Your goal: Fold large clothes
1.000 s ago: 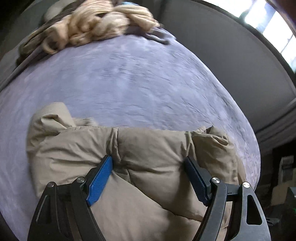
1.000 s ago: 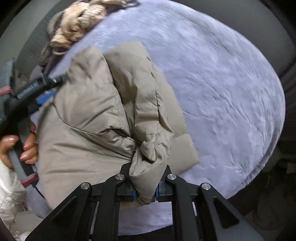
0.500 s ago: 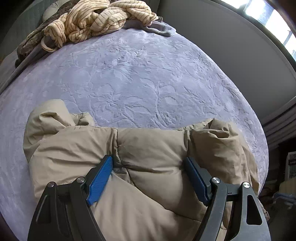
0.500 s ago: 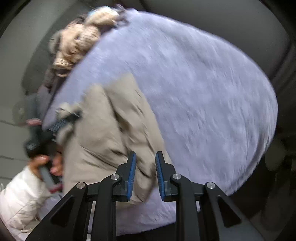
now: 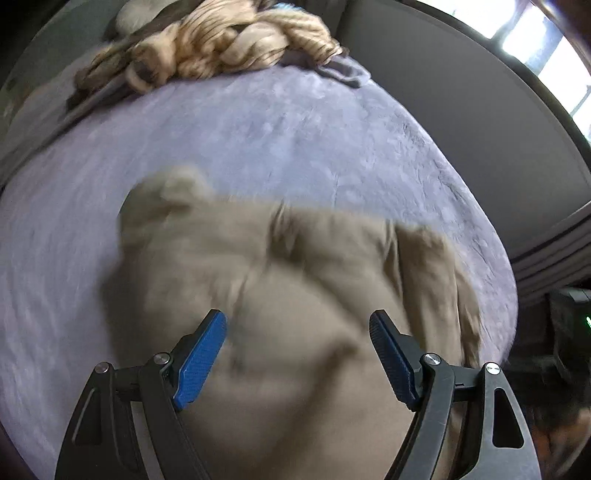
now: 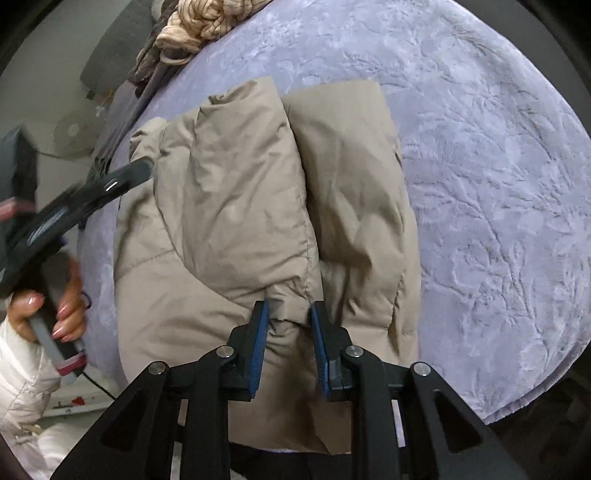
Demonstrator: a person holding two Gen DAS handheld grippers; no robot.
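A beige puffer jacket point(image 6: 251, 206) lies folded on the lavender bed cover point(image 6: 498, 184), both sleeves laid lengthwise over the body. My right gripper point(image 6: 288, 314) is open, its blue pads either side of a ridge of the jacket's near edge, not clamped. My left gripper point(image 5: 297, 332) is open wide and hovers above the jacket point(image 5: 288, 295), which is blurred in the left wrist view. The left gripper also shows in the right wrist view point(image 6: 136, 171), at the jacket's left side, held by a hand.
A heap of striped cream clothes point(image 5: 229, 48) lies at the far end of the bed, also seen in the right wrist view point(image 6: 199, 26). The bed's edge point(image 6: 535, 391) runs close on the right. Grey wall point(image 5: 461, 92) beyond.
My left gripper has lifted off the jacket, its pads no longer pressed into it. My right gripper let go of the fold, drew back, then came in again at the near edge.
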